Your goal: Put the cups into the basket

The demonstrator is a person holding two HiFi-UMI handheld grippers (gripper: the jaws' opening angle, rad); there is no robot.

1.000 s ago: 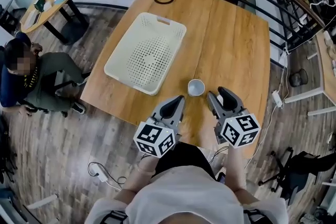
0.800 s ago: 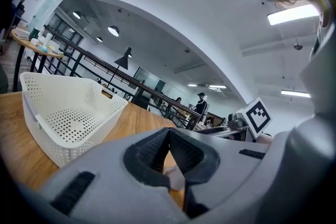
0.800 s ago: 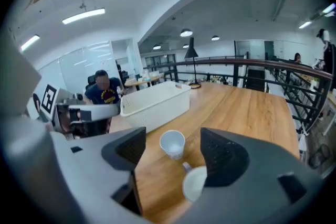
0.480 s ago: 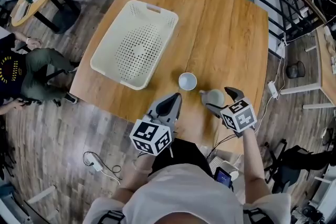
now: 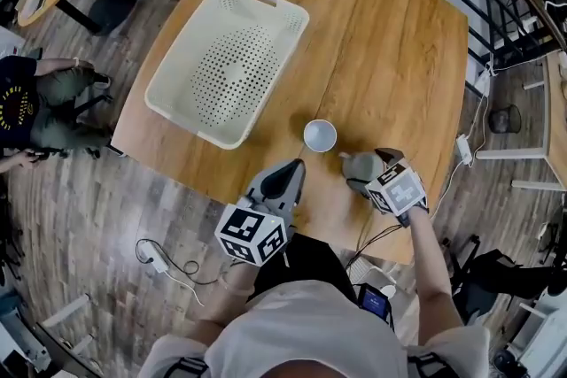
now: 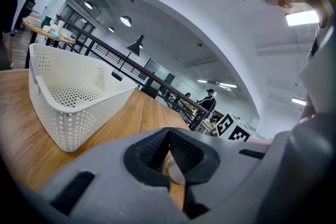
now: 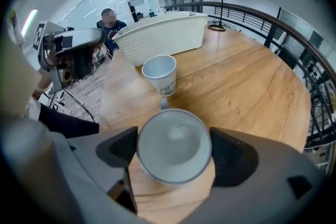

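We see the basket (image 5: 226, 66) on the table (image 5: 390, 57), at left. A cup (image 5: 320, 135) stands right of it, the other cup (image 5: 359, 165) just beside, nearer us.

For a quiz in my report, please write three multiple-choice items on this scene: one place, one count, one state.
1. Where does the white cup stand? A in the basket; B on the table; C inside the grey mug.
2. How many cups lie in the basket? A none; B one; C two.
3. How are the right gripper's jaws? A shut, empty; B apart around the grey mug; C out of view.
1 B: it stands on bare wood. 2 A: the basket holds nothing. 3 B: the jaws have just been opening, and the mug stands between them.
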